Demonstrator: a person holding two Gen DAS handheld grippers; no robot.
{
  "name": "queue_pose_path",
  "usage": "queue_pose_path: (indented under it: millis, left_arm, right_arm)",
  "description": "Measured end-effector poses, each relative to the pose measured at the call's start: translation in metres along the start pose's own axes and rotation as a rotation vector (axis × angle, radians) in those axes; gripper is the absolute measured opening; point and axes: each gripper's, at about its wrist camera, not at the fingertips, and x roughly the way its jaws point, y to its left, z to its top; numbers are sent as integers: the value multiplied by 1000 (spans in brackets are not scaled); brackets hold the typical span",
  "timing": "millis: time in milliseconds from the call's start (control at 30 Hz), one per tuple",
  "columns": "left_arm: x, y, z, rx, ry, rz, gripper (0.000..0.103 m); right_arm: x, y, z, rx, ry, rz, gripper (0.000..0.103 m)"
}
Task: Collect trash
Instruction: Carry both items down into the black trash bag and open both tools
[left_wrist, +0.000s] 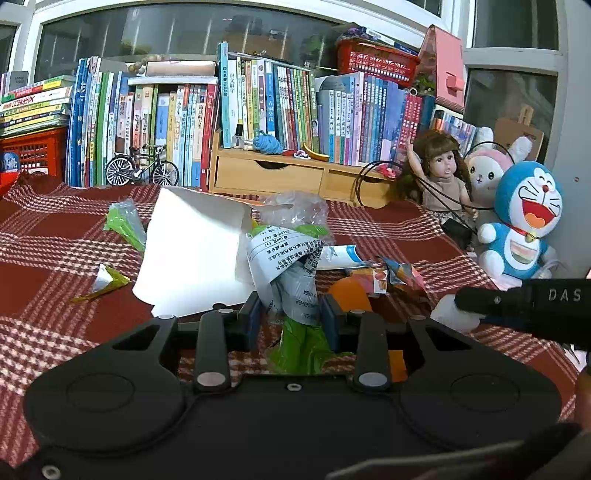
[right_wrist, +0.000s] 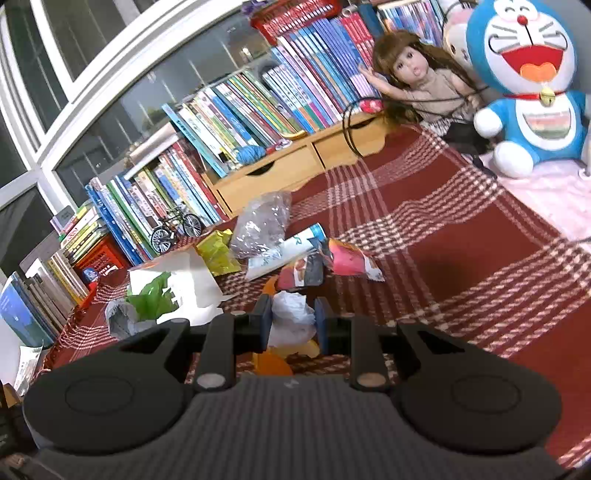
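The left gripper (left_wrist: 291, 314) pinched a green-and-grey wrapper (left_wrist: 295, 295) above the checked cloth (left_wrist: 55, 229). The right gripper (right_wrist: 293, 321) was clamped on a white wad (right_wrist: 291, 314), beside an orange scrap (right_wrist: 271, 363). More wrappers (right_wrist: 351, 262) lay ahead.

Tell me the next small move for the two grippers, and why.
Probably lift both clear and carry them to wherever trash goes; no bin shows here. The left gripper pinches a green and grey wrapper, and the right gripper holds a white crumpled wad. More litter remains on the plaid cloth.
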Motion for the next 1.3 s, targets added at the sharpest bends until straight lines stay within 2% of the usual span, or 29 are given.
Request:
queue_pose_path:
  millis: [267, 700, 967, 1167, 1300]
  left_arm:
    - [-33, 5, -8, 19, -5, -11, 32]
    - [-101, 7, -48, 62, 3, -13, 32]
    - [-157, 15, -89, 13, 68, -47, 32]
    - [-183, 22, -123, -14, 179, -63, 32]
    - [-184, 25, -142, -24, 256, -56, 32]
  right_arm:
    - [-16, 10, -9, -51, -17, 30, 30]
    - [-46, 47, -54, -216, 13, 118, 30]
    - [-73, 55, -98, -264, 112, 192, 30]
    - [-88, 51, -133, -257, 206, 210, 30]
    - [-84, 45, -154, -239, 279, 212, 30]
